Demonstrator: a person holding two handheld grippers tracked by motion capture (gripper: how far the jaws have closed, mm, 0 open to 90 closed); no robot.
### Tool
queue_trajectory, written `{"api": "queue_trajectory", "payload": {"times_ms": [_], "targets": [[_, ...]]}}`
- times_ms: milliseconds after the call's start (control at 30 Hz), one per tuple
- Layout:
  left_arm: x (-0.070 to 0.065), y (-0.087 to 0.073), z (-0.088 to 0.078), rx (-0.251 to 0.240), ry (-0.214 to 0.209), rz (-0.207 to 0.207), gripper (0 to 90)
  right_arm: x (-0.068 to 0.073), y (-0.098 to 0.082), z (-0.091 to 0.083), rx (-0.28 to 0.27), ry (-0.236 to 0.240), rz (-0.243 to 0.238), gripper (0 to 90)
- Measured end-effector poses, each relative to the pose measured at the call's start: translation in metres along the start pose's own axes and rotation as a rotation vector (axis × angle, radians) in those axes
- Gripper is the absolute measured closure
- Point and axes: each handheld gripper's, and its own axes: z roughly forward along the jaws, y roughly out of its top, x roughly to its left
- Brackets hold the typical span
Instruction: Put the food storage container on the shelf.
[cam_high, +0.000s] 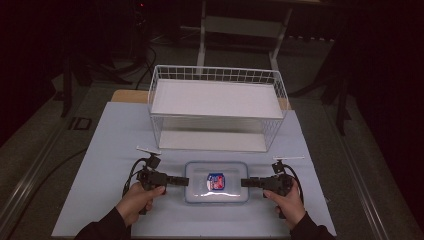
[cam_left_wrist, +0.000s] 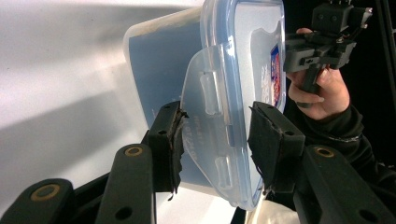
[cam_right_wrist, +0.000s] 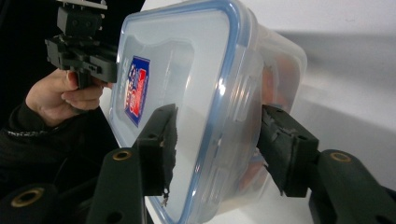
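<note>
The clear rectangular plastic food box with a blue-rimmed snap lid sits flat on the pale blue table sheet, just in front of the white wire basket shelf. I have my left gripper at its left end, jaws spread around the lid's side flap without quite pinching it. My right gripper straddles the opposite end, jaws also spread either side of the lid edge. I judge the work barely begun: both ends are bracketed, but closing, lifting or unlatching all remain.
</note>
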Motion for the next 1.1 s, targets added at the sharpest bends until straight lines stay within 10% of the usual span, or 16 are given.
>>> {"api": "queue_trajectory", "payload": {"times_ms": [567,1100], "targets": [[-0.021,-0.009,-0.007,-0.052,0.043,0.062,56.7,0.020,-0.005,-0.008,-0.022,-0.049,-0.011,52.9],[-0.075,0.031,-0.042,-0.136,0.045,0.188,56.7,0.070,0.036,-0.043,-0.142,-0.054,-0.120,53.2]]}}
